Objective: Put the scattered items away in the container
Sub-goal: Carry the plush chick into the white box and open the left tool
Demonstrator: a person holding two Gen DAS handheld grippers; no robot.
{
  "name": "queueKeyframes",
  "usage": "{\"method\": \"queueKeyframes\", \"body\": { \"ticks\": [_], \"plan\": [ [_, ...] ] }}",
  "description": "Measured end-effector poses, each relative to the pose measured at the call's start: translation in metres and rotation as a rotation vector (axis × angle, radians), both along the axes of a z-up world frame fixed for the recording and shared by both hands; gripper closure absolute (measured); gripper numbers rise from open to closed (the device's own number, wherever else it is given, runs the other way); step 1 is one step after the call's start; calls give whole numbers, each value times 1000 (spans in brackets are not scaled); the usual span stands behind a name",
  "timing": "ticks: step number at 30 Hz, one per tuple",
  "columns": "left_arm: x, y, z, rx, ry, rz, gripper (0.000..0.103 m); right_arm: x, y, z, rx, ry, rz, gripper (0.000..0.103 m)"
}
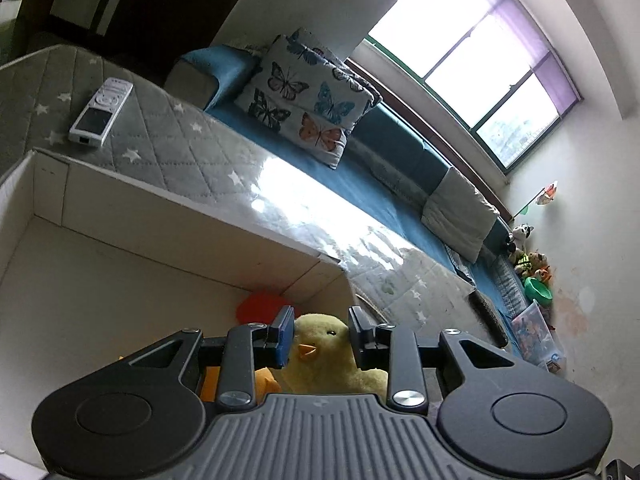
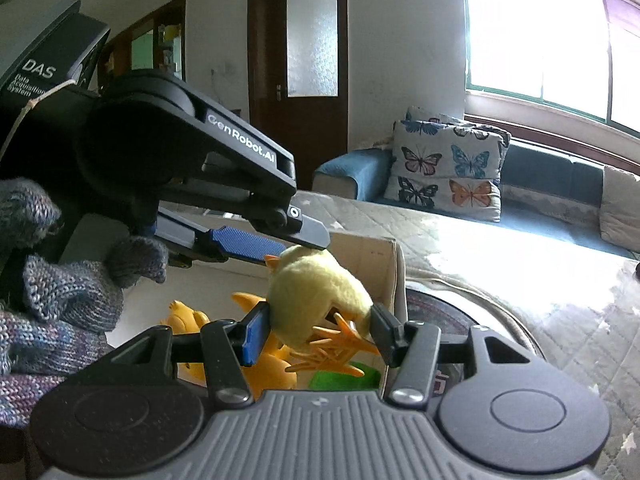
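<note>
Currently I have the left gripper [image 1: 318, 336] closed on the head of the yellow plush chick [image 1: 320, 356], and the right gripper [image 2: 318, 330] clamps its lower body, above the cardboard box [image 1: 120, 200]. To finish well, I centre the chick over the box interior, release one gripper first, then lower and release the other. Count, left to right: one remote [image 1: 100, 112] on the far left quilt, one box, one chick, two butterfly cushions [image 1: 304, 100].
</note>
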State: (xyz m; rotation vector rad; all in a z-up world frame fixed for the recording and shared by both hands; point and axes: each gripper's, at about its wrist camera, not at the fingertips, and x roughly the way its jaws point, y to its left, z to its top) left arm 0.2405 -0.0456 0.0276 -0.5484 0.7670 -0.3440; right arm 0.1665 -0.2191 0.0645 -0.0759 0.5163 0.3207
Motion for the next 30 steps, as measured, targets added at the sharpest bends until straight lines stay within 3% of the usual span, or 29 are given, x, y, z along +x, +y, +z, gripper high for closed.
{"method": "queueKeyframes", "body": {
  "ticks": [30],
  "plan": [
    [-51, 17, 10, 49, -33, 9, 72, -25, 7, 11, -68, -28, 35, 47]
  ]
}}
